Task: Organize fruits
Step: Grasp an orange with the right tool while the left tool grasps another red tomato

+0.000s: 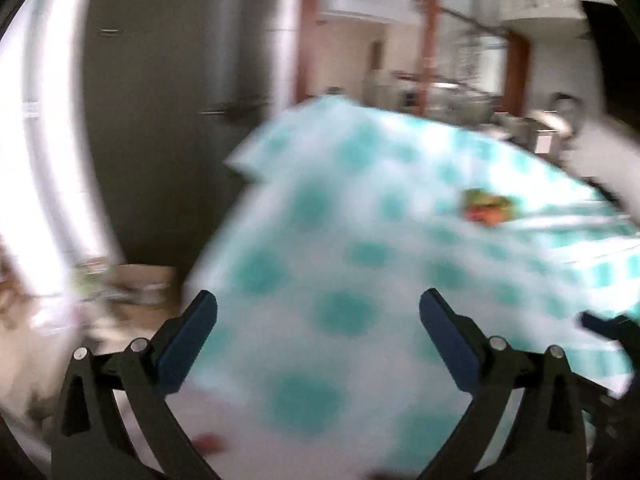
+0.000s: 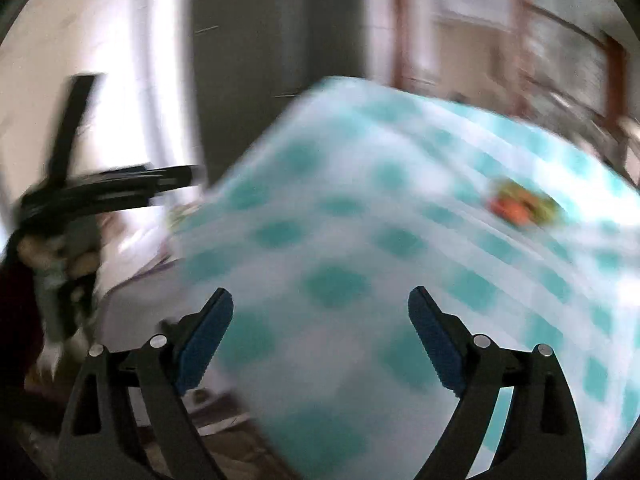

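Both views are badly blurred. A small cluster of orange and green fruit (image 1: 486,206) (image 2: 520,206) lies on a table with a white and teal checked cloth (image 1: 340,240) (image 2: 360,240), far ahead and to the right of both grippers. My left gripper (image 1: 318,296) hangs open above the cloth with nothing between its blue pads. My right gripper (image 2: 320,293) is also open and empty over the cloth. In the right wrist view a black gripper (image 2: 112,188), held by a hand (image 2: 40,248), shows at the left edge. A small red blur (image 1: 208,442) sits near the cloth's near edge.
A tall grey cabinet or fridge (image 1: 180,80) (image 2: 260,60) stands behind the table's left corner. A wood-framed opening (image 1: 430,40) leads to a cluttered counter beyond. A cardboard box (image 1: 136,276) lies on the floor to the left. A white sleeve (image 1: 600,152) crosses the right edge.
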Tool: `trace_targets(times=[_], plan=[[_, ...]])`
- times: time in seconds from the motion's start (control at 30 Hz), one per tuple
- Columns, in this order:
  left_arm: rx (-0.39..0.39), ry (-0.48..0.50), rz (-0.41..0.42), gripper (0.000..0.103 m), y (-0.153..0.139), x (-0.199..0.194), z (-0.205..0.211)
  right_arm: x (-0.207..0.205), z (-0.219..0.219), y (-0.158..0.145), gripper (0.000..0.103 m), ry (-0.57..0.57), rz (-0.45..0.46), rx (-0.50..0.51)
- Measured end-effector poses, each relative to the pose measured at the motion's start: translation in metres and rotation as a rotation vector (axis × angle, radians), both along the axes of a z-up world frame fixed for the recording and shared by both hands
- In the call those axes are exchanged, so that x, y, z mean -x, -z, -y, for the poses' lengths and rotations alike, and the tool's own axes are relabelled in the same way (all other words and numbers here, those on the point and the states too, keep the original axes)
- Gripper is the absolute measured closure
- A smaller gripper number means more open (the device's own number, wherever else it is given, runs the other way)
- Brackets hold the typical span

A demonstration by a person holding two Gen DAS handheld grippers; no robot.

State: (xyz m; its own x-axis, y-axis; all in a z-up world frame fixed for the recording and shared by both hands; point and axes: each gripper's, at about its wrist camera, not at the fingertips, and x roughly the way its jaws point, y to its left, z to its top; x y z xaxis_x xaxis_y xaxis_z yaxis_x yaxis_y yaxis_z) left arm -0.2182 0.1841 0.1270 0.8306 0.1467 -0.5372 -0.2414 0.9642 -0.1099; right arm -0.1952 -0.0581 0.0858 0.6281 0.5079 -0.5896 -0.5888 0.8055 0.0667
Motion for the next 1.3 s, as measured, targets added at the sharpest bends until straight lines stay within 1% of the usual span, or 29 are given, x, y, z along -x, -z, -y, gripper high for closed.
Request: trace_targets(times=[0.03, 0.07, 0.1, 0.13, 0.17, 0.2, 0.27, 0.3, 0.33, 0.37, 0.4, 0.43, 0.5, 0.53, 0.6, 0.67, 0.73, 0.8, 0.83, 0.87, 0.9, 0.93, 1.0, 1.03, 1.07, 1.1, 1.2, 1.27, 1.3], plan=[[0.021, 0.042, 0.007, 0.001, 0.008, -0.013, 0.016, -0.015, 0.019, 0.002, 0.016, 0.055, -0.025, -0.028], [0.038, 0.092, 0.004, 0.001, 0.013, -0.038, 0.034, -0.028, 0.034, 0.006, 0.016, 0.09, -0.041, -0.047], [0.047, 0.13, -0.01, 0.001, 0.021, -0.06, 0.047, -0.048, 0.057, 0.008, 0.016, 0.138, -0.061, -0.067], [0.06, 0.166, -0.032, 0.001, 0.028, -0.084, 0.063, -0.066, 0.068, 0.011, 0.016, 0.177, -0.074, -0.069], [0.076, 0.206, -0.067, 0.001, 0.037, -0.118, 0.084, -0.083, 0.08, 0.013, 0.016, 0.22, -0.088, -0.064], [0.078, 0.226, -0.08, 0.001, 0.044, -0.139, 0.089, -0.105, 0.091, 0.017, 0.016, 0.272, -0.11, -0.06], [0.062, 0.278, -0.107, 0.001, 0.064, -0.191, 0.116, -0.152, 0.115, 0.026, 0.016, 0.358, -0.163, -0.082], [0.049, 0.284, -0.119, 0.001, 0.071, -0.211, 0.128, -0.165, 0.13, 0.034, 0.016, 0.391, -0.177, -0.101], [0.048, 0.285, -0.123, 0.002, 0.077, -0.219, 0.136, -0.181, 0.14, 0.033, 0.016, 0.42, -0.191, -0.124], [0.065, 0.294, -0.126, 0.002, 0.083, -0.236, 0.141, -0.194, 0.151, 0.036, 0.016, 0.444, -0.202, -0.15], [0.087, 0.3, -0.131, 0.002, 0.09, -0.246, 0.142, -0.216, 0.16, 0.039, 0.016, 0.479, -0.215, -0.184], [0.112, 0.299, -0.138, 0.002, 0.095, -0.257, 0.142, -0.224, 0.16, 0.039, 0.016, 0.499, -0.222, -0.197], [0.152, 0.295, -0.157, 0.002, 0.1, -0.27, 0.144, -0.252, 0.165, 0.045, 0.016, 0.525, -0.244, -0.23], [0.193, 0.295, -0.161, 0.002, 0.103, -0.274, 0.139, -0.263, 0.166, 0.047, 0.016, 0.529, -0.252, -0.239], [0.242, 0.282, -0.157, 0.002, 0.105, -0.276, 0.132, -0.281, 0.159, 0.049, 0.016, 0.526, -0.259, -0.235], [0.289, 0.287, -0.147, 0.002, 0.107, -0.276, 0.127, -0.297, 0.144, 0.056, 0.016, 0.495, -0.266, -0.214], [0.311, 0.279, -0.13, 0.002, 0.107, -0.275, 0.122, -0.307, 0.127, 0.061, 0.016, 0.457, -0.278, -0.186], [0.335, 0.263, -0.113, 0.002, 0.106, -0.273, 0.117, -0.321, 0.105, 0.062, 0.016, 0.391, -0.282, -0.132], [0.344, 0.255, -0.108, 0.002, 0.106, -0.272, 0.116, -0.327, 0.095, 0.061, 0.016, 0.367, -0.276, -0.096], [0.353, 0.248, -0.101, 0.002, 0.107, -0.271, 0.114, -0.335, 0.08, 0.062, 0.016, 0.341, -0.265, -0.032], [0.361, 0.245, -0.096, 0.002, 0.106, -0.27, 0.113, -0.341, 0.071, 0.064, 0.019, 0.319, -0.265, 0.008], [0.366, 0.244, -0.092, 0.002, 0.106, -0.27, 0.113, -0.347, 0.063, 0.066, 0.025, 0.299, -0.268, 0.036], [0.372, 0.235, -0.087, 0.002, 0.105, -0.269, 0.112, -0.358, 0.045, 0.073, 0.029, 0.259, -0.286, 0.102], [0.375, 0.233, -0.086, 0.002, 0.105, -0.269, 0.111, -0.361, 0.039, 0.073, 0.03, 0.257, -0.267, 0.133], [0.376, 0.231, -0.084, 0.002, 0.105, -0.269, 0.111, -0.363, 0.035, 0.073, 0.032, 0.252, -0.262, 0.148], [0.377, 0.228, -0.084, 0.002, 0.105, -0.268, 0.111, -0.368, 0.03, 0.073, 0.035, 0.243, -0.263, 0.158], [0.381, 0.227, -0.082, 0.002, 0.105, -0.268, 0.111, -0.378, 0.023, 0.075, 0.037, 0.253, -0.249, 0.178], [0.385, 0.22, -0.082, 0.002, 0.105, -0.268, 0.11, -0.376, 0.022, 0.074, 0.045, 0.262, -0.231, 0.196], [0.387, 0.217, -0.081, 0.002, 0.105, -0.267, 0.11, -0.373, 0.024, 0.074, 0.052, 0.249, -0.229, 0.184]])
